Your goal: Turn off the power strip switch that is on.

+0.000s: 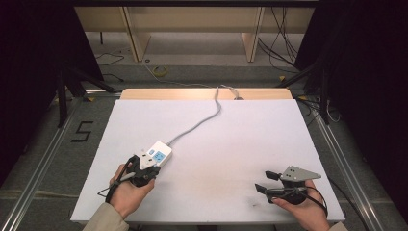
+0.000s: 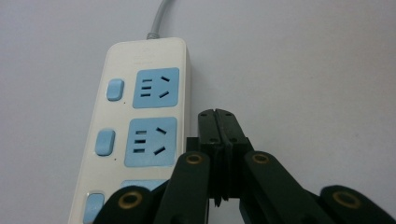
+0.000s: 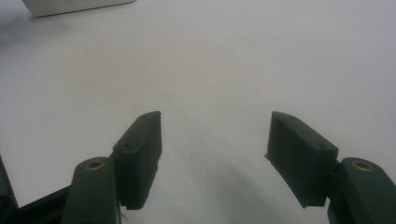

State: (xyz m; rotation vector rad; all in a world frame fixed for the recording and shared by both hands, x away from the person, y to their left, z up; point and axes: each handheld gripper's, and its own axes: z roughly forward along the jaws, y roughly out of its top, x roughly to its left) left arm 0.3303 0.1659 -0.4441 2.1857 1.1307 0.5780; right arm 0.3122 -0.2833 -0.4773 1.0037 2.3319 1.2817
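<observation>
Okay, your left gripper (image 1: 146, 166) sits near the desk's (image 1: 231, 139) front-left corner, right at the near end of the power strip (image 1: 159, 152). From the high view the grey plate on top of it overlaps the strip's near end, so touching or just above, cannot tell there. In the left gripper view your left gripper (image 2: 218, 122) has its jaws pressed together with nothing between them, tips lying just beside the right long side of the power strip (image 2: 140, 116), about level with the second socket. Whether the tips touch that side, cannot tell.

Strip is white with blue socket faces and blue switches; two full sockets (image 2: 157, 87) and two switches (image 2: 115, 89) show, a third of each cut off at the bottom. It lies flat, angled, far end pointing toward the desk's back-right. Its grey cord (image 1: 202, 118) leaves that far end and runs across the desk to the middle of the back edge, ending at a plug (image 1: 237, 97) there.

Your right gripper (image 1: 265, 181) is near the front-right corner, well apart from the strip, jaws pointing left toward the desk's middle. In the right gripper view your right gripper (image 3: 215, 149) has its jaws spread wide, nothing held, bare white desk (image 3: 224, 70) under them. A white corner of the strip (image 3: 74, 5) shows at the top left of that view, far off.

Your hands grip both tools from the front edge.
</observation>
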